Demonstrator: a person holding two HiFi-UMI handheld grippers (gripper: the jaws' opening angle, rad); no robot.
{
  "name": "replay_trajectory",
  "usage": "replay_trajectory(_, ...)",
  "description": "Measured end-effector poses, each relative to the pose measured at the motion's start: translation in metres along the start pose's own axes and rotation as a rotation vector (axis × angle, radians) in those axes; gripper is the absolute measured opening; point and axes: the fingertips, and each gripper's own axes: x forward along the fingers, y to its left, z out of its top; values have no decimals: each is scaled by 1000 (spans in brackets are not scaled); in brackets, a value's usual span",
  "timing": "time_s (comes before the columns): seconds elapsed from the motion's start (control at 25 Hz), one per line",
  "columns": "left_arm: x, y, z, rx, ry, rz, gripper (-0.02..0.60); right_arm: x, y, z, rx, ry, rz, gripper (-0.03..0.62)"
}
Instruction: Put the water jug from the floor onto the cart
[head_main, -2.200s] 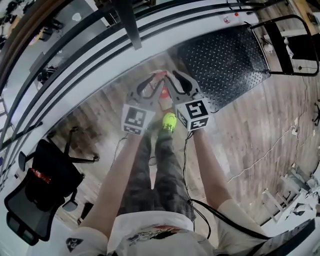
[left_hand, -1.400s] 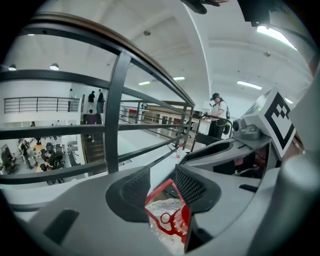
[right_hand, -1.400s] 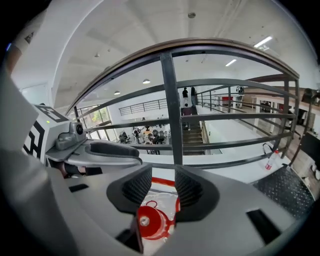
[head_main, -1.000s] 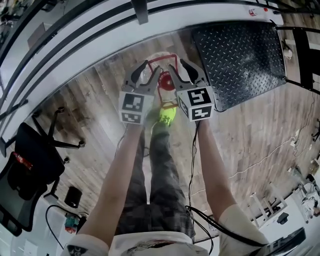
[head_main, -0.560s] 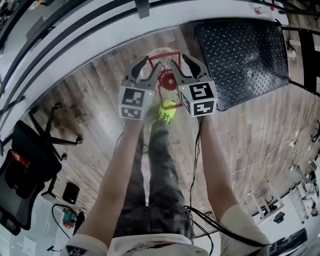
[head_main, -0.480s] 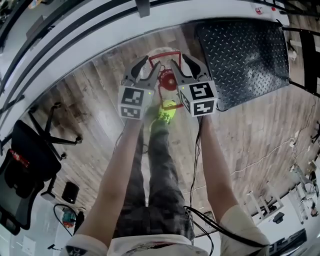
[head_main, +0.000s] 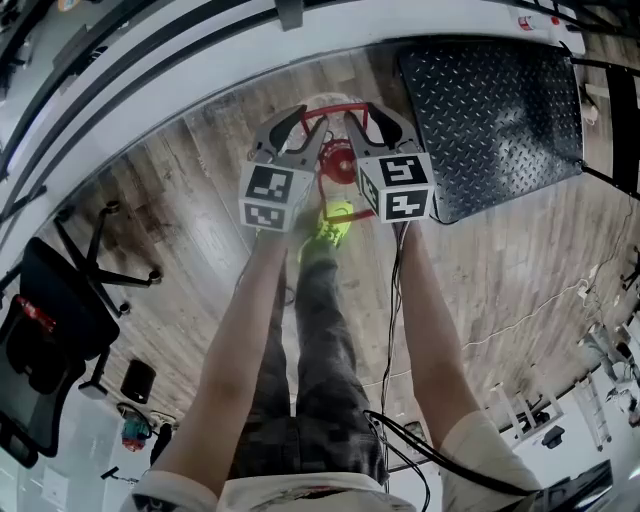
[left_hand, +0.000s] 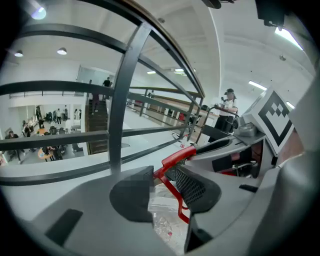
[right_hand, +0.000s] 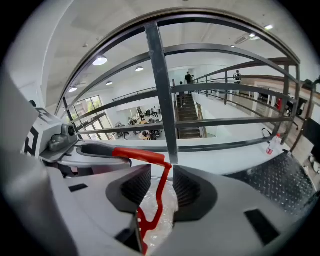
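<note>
Head view: left gripper and right gripper each clamp the red handle of the water jug, apparently lifted. Swing it level, right, onto the cart, both grips firm.

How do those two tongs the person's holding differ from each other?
The left tongs grip the left corner of the red jug handle; the right tongs grip its right corner. The handle crosses the left tongs at a slant but runs nearly upright between the right tongs. Shared: both are grey and closed on that handle.
</note>
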Motion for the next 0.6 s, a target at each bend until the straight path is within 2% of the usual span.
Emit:
replay_trajectory(0.2,1,-3,2,6,-4,-8,135,-5,-4,1,18,-13,2,78)
replay_trajectory(0.6,-16,-19,13,139,-40,4,109,-34,-1,6,63,-71,-8,54)
